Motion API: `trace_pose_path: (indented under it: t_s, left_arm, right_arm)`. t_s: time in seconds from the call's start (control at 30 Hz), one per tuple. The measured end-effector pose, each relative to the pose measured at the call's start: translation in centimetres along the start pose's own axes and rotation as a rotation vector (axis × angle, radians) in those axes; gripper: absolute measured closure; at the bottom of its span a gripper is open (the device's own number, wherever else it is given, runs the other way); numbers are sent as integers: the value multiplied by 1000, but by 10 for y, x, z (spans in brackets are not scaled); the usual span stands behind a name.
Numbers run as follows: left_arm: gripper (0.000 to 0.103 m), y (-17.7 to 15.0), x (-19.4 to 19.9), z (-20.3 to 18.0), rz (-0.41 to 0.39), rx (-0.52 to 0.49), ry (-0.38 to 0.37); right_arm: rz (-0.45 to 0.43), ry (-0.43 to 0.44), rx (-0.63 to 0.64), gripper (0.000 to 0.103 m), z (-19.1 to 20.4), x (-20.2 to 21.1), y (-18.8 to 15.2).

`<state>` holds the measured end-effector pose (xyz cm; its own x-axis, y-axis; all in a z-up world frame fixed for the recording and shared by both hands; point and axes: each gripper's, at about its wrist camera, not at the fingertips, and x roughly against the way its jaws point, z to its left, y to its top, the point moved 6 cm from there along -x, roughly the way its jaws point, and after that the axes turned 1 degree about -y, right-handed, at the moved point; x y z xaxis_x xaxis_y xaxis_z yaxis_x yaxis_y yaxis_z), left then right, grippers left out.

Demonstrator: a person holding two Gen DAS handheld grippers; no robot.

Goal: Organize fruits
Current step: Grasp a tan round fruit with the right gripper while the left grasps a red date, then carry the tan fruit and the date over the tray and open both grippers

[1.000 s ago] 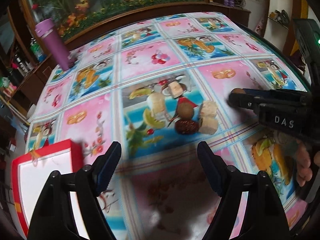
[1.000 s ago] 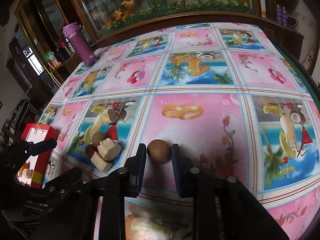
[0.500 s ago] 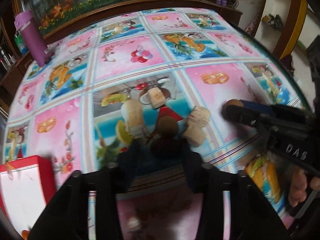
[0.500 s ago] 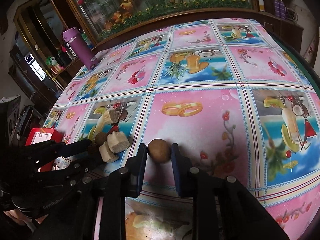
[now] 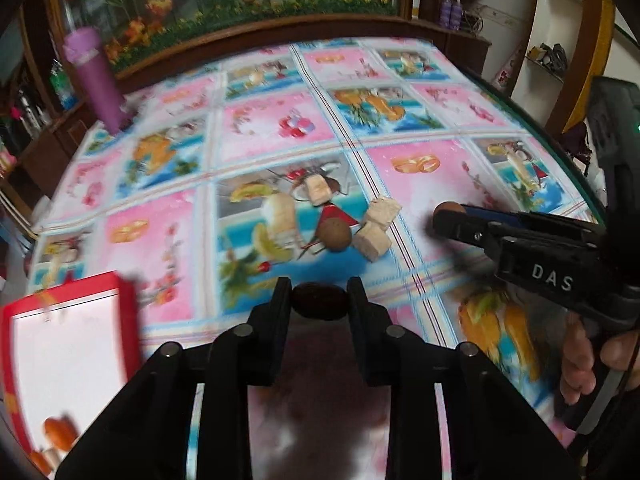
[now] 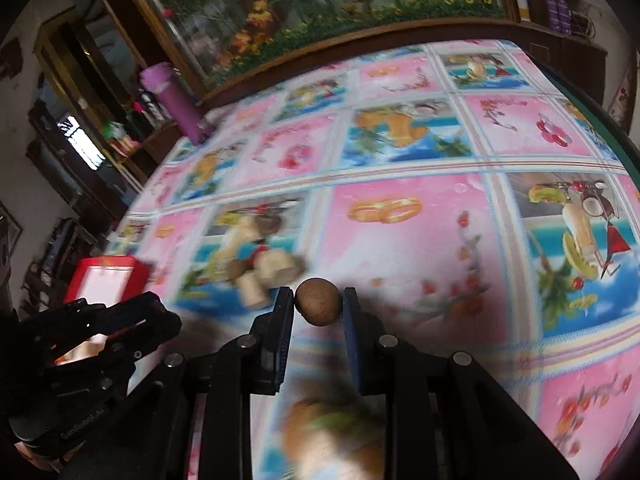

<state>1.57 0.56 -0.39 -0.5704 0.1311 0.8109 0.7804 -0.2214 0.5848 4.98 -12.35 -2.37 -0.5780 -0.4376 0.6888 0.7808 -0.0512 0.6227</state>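
Left gripper closed on 1 dark brown fruit, lifted off the cloth. Right gripper closed on 1 round tan fruit.

On the table: 1 round brown fruit and 4 pale chunks, clustered. 1 red box at front left, white inside, orange pieces in its near corner.

Surface: pink/blue fruit-print tablecloth. 1 purple bottle at far left edge. Flower-painted panel in wood frame behind.
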Motion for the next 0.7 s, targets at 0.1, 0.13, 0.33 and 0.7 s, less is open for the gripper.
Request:
trace_pose_path:
  t_s: [0.1,0.13,0.33,0.7]
  left_arm:
    - [73,-7,32,13,-59,1,56]
    - [73,-11,46,20,-90,6,86]
    - [73,-30,97,59,-181,54,203]
    - [73,-67,153,109,-266,137,261]
  right_arm:
    - [-5,53,30,80,31,8,-11]
    - [-6,62,47,80,44,10,-14]
    - [-21,118,139,80,112,20,-25]
    - [-15,132,259,80,190,23,-47]
